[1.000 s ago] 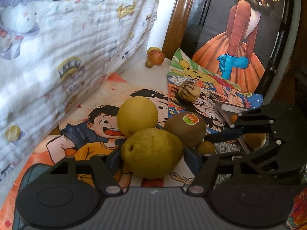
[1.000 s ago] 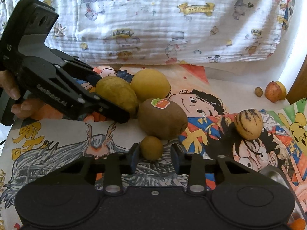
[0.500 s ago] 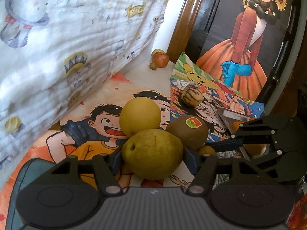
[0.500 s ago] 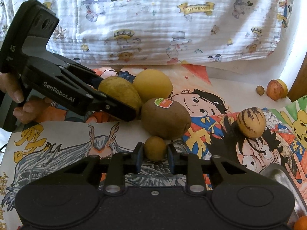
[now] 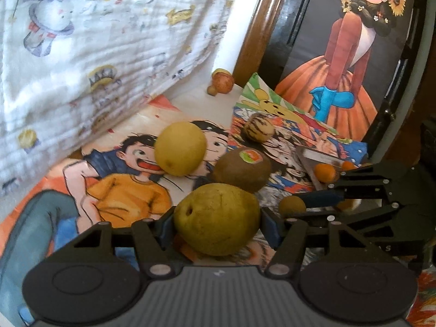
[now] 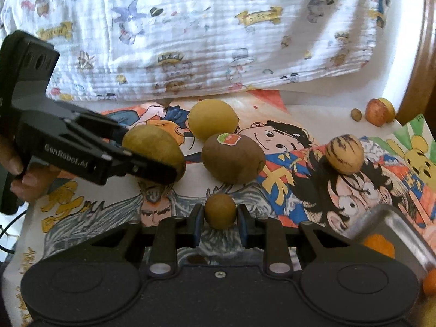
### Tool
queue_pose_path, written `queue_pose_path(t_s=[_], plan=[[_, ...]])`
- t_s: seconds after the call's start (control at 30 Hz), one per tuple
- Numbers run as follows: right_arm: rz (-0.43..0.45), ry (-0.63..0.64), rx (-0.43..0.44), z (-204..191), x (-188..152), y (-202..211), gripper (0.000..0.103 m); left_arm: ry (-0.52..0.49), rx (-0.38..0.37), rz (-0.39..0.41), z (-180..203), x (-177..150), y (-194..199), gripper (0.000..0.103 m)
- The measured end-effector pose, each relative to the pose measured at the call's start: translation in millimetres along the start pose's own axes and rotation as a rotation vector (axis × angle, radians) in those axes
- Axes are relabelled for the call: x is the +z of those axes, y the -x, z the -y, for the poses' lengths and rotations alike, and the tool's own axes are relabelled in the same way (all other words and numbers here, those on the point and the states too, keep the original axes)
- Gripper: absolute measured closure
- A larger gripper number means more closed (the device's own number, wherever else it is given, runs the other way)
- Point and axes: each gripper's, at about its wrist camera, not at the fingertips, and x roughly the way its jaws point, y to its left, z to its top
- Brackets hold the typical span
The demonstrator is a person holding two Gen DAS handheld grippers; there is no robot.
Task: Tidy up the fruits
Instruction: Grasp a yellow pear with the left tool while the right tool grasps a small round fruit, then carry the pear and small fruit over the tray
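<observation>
Between our left gripper (image 5: 216,227) fingers the clamped pear (image 5: 216,219) now sits lifted off the yellow fruit (image 5: 179,148), long axis crosswise; right gripper (image 6: 220,219) grips a small brown fruit (image 6: 220,211).

Matte black left gripper (image 6: 152,163), white "GenRobot.AI" lettering along its side, silver screws near blue-padded fingers (image 5: 163,224). Same black linkage build on right gripper (image 6: 220,218), ribbed grey body behind.

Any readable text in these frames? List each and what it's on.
"GenRobot.AI": white lettering on the black left gripper body.
Round red-green sticker on the brown kiwi: print too small.
Yellow banners on the white printed cloth: blurred.
Yellow characters on the cartoon poster: unreadable.
</observation>
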Motion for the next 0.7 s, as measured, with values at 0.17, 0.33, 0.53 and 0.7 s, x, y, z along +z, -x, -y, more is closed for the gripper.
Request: queue_pose_path(t_s=[0.17,0.33,0.53,0.7], plan=[[0.042,-0.064,-0.033,4,-11,24,0.075,-0.003,-0.021,0.007,18,-5,4,0.036],[0.091,-0.118,-0.085,17,-25,55,0.075,-0.002,-0.050,0.017,40,-7,4,0.036],[0.115,-0.192,-0.159,38,-50,87,0.075,-0.017,-0.093,0.018,73,-6,-3,0.036],[0.124,-0.235,-0.236,54,-73,112,0.075,-0.035,-0.132,0.012,99,-6,-12,0.036]])
